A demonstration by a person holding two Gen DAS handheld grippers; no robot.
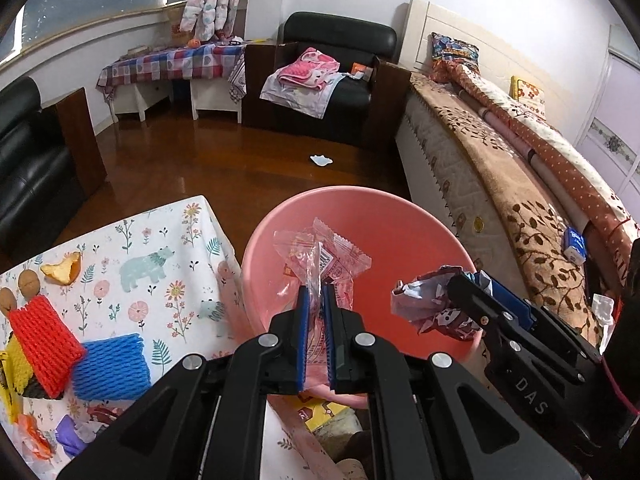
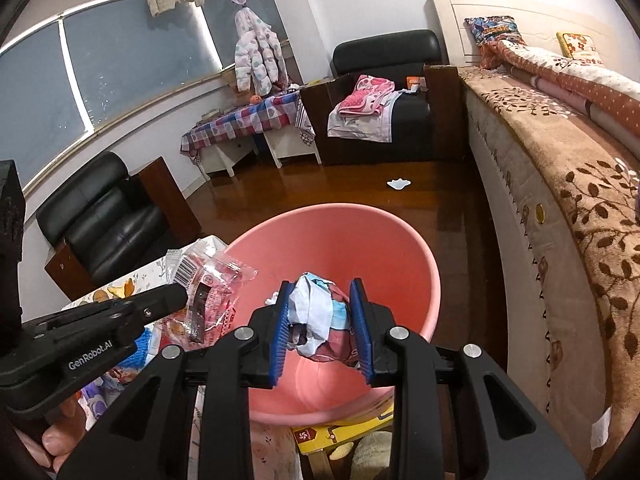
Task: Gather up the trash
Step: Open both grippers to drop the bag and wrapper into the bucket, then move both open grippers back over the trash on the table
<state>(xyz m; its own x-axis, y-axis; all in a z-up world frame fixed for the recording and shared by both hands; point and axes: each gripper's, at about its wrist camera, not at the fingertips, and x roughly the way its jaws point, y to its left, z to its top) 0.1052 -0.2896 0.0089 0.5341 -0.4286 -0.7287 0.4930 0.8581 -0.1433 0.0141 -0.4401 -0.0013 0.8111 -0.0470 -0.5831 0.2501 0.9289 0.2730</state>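
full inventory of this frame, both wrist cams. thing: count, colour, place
basin: 1, pink, beside the table, under both grippers
clear wrapper: 1, transparent with red print, over the basin
crumpled wrapper: 1, white, blue and maroon, over the basin
table: 1, floral cloth, left of the basin
foam nets: 3, red, blue, yellow, on the table
peel: 1, orange, on the table
walnuts: 2, brown, on the table
paper scrap: 1, white, on the floor
armchairs: 2, black, far wall and left
bed: 1, brown floral cover, right
left gripper: 1, black with blue pads, shut on the clear wrapper
right gripper: 1, same, shut on the crumpled wrapper
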